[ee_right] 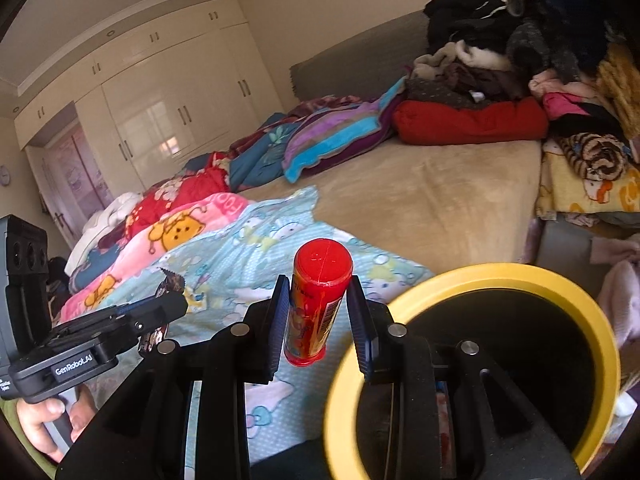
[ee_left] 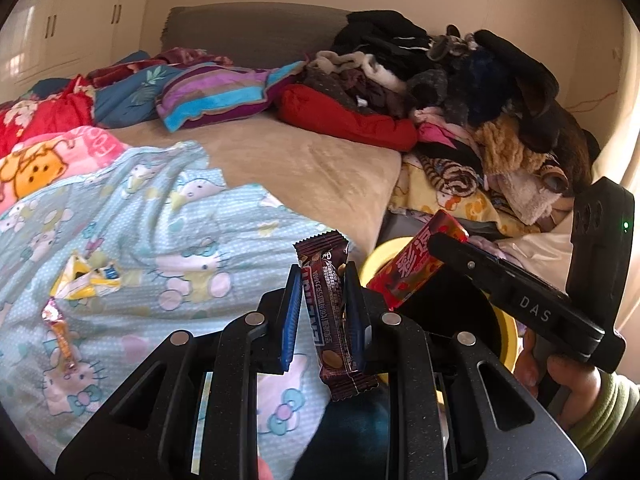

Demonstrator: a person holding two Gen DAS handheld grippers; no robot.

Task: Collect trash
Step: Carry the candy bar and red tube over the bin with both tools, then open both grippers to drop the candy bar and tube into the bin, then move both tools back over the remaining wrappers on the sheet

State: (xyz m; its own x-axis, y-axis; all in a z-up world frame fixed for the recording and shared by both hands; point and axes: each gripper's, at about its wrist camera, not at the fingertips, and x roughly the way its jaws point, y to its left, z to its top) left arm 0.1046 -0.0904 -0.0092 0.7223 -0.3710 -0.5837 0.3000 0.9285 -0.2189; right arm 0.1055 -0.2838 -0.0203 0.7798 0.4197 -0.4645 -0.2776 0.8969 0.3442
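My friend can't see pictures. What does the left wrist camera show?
The left gripper holds a brown snack wrapper over a bed. Beside it the right gripper holds a red tube above a yellow-rimmed bin. Two more wrappers lie on the blue blanket.

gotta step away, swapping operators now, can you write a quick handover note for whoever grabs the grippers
Left gripper: shut on a brown snack wrapper, held upright.
Right gripper: shut on a red candy tube.
Bin: the yellow-rimmed bin stands beside the bed, just right of the right gripper, mouth open.
Done: both pieces are picked up; neither is in the bin yet.
Left: drop both in the bin, then go back for the yellow wrapper and the small pink and orange wrapper lying on the light blue blanket.
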